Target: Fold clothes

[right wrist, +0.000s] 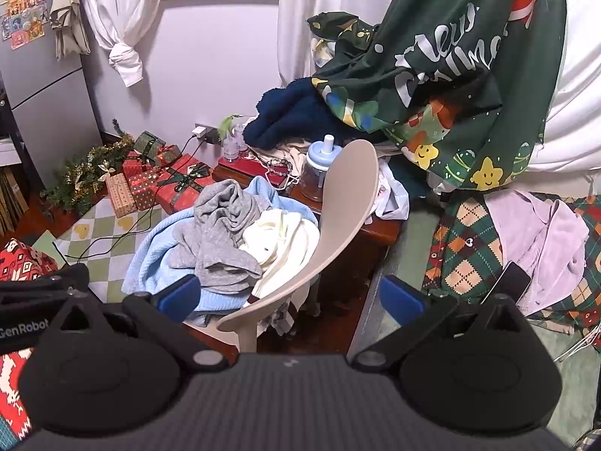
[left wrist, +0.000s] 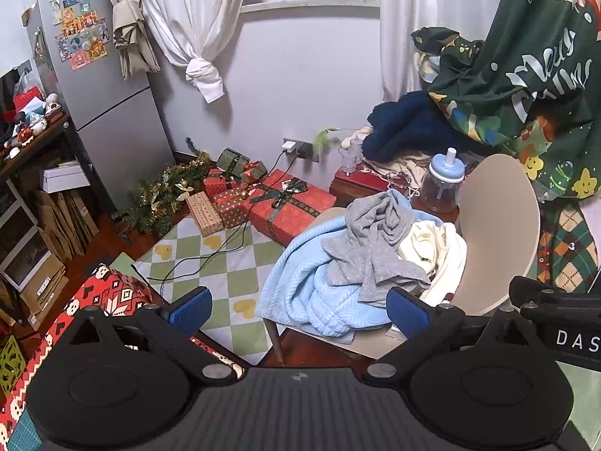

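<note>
A beige chair holds a pile of clothes: a grey garment on top, a light blue knit under it, a cream garment at the right. The same pile shows in the right wrist view, with the grey garment, the blue knit and the cream garment on the chair. My left gripper is open and empty, just in front of the pile. My right gripper is open and empty, near the chair's side.
Wrapped gift boxes and a checked mat lie on the floor at left, with a cable across. A fridge stands at far left. A green Christmas cloth hangs at right. A lilac garment lies on a plaid cover.
</note>
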Motion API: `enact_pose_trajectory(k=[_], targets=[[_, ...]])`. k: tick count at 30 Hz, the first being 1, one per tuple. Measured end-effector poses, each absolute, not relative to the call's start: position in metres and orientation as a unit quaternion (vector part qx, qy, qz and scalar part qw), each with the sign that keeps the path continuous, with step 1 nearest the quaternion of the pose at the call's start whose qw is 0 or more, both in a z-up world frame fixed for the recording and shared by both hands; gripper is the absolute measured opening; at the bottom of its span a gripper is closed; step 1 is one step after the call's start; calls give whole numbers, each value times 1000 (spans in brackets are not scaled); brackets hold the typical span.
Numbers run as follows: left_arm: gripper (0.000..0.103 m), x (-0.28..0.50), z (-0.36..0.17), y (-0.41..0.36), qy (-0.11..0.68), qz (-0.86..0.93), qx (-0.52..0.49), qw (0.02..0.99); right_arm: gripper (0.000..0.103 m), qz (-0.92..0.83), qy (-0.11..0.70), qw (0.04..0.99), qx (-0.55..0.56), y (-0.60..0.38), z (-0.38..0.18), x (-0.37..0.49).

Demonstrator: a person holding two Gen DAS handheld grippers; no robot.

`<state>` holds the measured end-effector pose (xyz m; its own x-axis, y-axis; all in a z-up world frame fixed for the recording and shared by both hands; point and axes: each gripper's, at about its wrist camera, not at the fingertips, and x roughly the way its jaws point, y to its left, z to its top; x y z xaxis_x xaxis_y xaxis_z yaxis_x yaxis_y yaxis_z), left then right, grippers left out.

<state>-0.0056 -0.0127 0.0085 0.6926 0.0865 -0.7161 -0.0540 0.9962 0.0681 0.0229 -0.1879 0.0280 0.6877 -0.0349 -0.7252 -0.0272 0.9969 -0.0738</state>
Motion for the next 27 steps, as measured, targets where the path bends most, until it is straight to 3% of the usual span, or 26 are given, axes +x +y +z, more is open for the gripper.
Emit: enact_pose_trajectory(k=[27], targets=[[100, 20, -9, 3, 390, 44, 7, 920, 103, 44, 418, 906, -54, -190, 20, 59]])
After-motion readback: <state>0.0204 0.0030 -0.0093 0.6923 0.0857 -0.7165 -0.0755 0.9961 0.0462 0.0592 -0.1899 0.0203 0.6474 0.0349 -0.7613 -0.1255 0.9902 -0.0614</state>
